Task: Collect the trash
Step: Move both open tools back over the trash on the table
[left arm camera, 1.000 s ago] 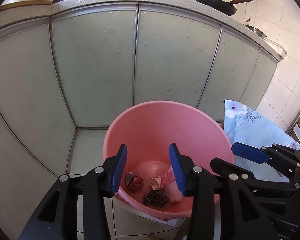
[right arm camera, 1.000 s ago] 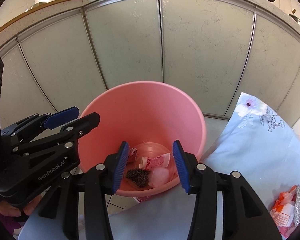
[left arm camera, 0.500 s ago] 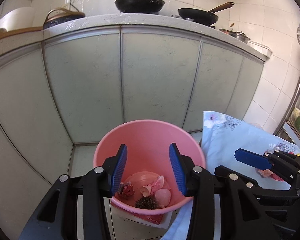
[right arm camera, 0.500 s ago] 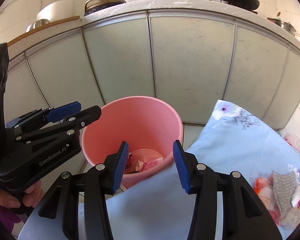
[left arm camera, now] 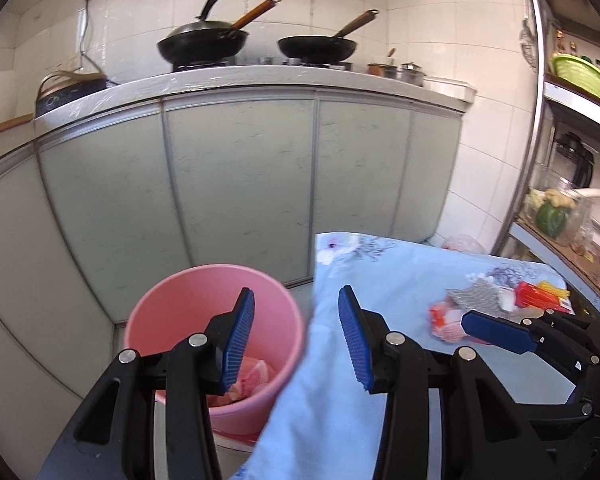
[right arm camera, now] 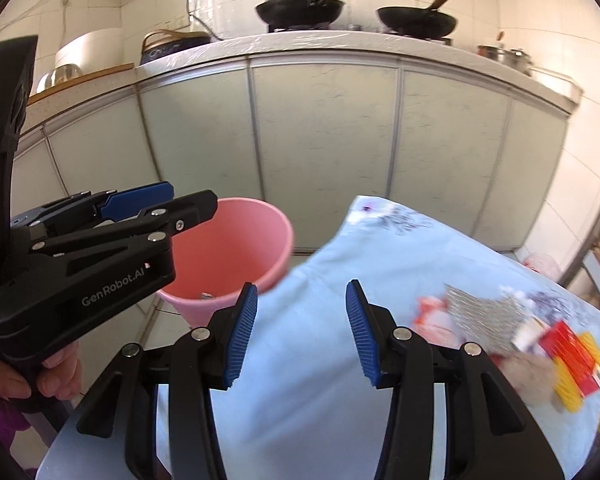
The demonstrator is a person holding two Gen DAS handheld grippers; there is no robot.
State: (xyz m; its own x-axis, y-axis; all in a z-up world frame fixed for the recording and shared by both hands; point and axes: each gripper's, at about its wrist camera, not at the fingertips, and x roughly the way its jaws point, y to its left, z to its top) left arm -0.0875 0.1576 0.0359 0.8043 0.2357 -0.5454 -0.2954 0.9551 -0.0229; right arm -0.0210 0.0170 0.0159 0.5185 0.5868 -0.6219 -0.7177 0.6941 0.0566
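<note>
Your left gripper [left arm camera: 296, 340] hangs with its jaws apart and nothing between them, over the near rim of one pink bin [left arm camera: 172, 312]. The bin stands on the floor at the left, in front of the pale cabinet doors [left arm camera: 240, 176], and a few scraps [left arm camera: 252, 376] lie in its bottom.

Your right gripper [right arm camera: 302, 330] is likewise parted and empty, over one light blue floral cloth [right arm camera: 340, 420] that covers the surface just right of the bin.

One cluster of trash [right arm camera: 520, 332] lies on the far right of the cloth: a silver mesh piece, a red-and-yellow pack and blurred wrappers, too blurred to count exactly.

Two black pans [left arm camera: 204, 44] stand on the far counter.
</note>
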